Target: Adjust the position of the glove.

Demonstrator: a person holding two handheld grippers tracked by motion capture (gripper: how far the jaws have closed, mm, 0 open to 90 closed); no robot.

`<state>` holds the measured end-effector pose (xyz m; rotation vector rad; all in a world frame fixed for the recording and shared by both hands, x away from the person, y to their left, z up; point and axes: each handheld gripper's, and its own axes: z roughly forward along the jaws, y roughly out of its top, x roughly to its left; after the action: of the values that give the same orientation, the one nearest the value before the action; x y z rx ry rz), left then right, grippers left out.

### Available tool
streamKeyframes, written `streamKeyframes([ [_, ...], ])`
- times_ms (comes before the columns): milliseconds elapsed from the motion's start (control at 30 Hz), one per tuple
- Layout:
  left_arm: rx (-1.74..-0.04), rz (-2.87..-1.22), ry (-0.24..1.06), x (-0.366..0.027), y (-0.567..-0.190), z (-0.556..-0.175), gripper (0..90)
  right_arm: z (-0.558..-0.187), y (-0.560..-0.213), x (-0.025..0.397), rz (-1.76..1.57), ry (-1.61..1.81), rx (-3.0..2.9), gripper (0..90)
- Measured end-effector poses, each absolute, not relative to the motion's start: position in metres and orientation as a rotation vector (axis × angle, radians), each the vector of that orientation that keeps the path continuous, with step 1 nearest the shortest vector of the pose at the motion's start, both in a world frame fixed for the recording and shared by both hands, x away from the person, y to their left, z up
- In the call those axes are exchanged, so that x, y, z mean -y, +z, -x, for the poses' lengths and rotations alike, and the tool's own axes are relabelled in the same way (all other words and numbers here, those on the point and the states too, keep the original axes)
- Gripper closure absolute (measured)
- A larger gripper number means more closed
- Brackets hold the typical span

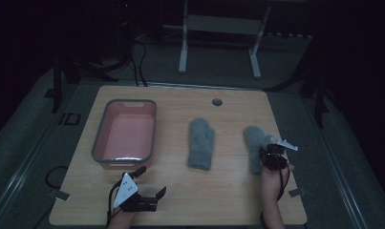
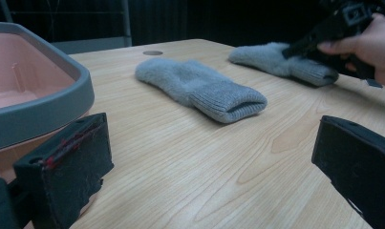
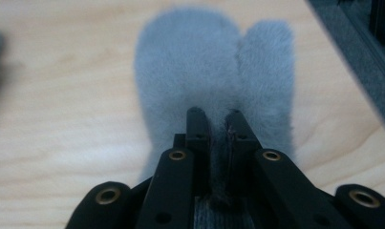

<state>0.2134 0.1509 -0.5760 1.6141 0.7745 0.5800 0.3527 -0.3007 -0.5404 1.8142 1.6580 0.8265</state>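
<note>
two grey mittens (image 1: 201, 143), one pink tub (image 1: 125, 133)

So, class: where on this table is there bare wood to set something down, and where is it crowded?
Bare wood lies between the pink bin and the middle mitten, and along the near edge between the left gripper and the right hand. It is crowded where the right gripper pinches the right mitten.
</note>
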Motion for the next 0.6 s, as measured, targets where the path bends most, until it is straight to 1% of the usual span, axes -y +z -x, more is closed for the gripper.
streamKeyframes([
  [67, -0.775, -1.615, 0.581, -0.151, -0.576, -0.213, 0.3, -0.351, -0.548, 0.301, -1.803, 0.833, -1.658, 82.9],
  [267, -0.769, -1.62, 0.581, -0.15, -0.576, -0.213, 0.3, -0.352, -0.547, 0.303, -1.78, 0.838, -1.702, 81.1],
  [400, -0.768, -1.622, 0.58, -0.15, -0.576, -0.213, 0.3, -0.351, -0.54, 0.307, -1.785, 0.894, -1.76, 69.9],
  [500, -0.764, -1.623, 0.58, -0.15, -0.576, -0.213, 0.3, -0.349, -0.534, 0.309, -1.715, 0.883, -1.836, 59.7],
  [533, -0.764, -1.623, 0.58, -0.15, -0.576, -0.213, 0.3, -0.349, -0.534, 0.309, -1.715, 0.883, -1.836, 59.7],
  [600, -0.763, -1.622, 0.577, -0.15, -0.576, -0.213, 0.3, -0.349, -0.528, 0.313, -1.64, 0.867, -1.889, 52.3],
])
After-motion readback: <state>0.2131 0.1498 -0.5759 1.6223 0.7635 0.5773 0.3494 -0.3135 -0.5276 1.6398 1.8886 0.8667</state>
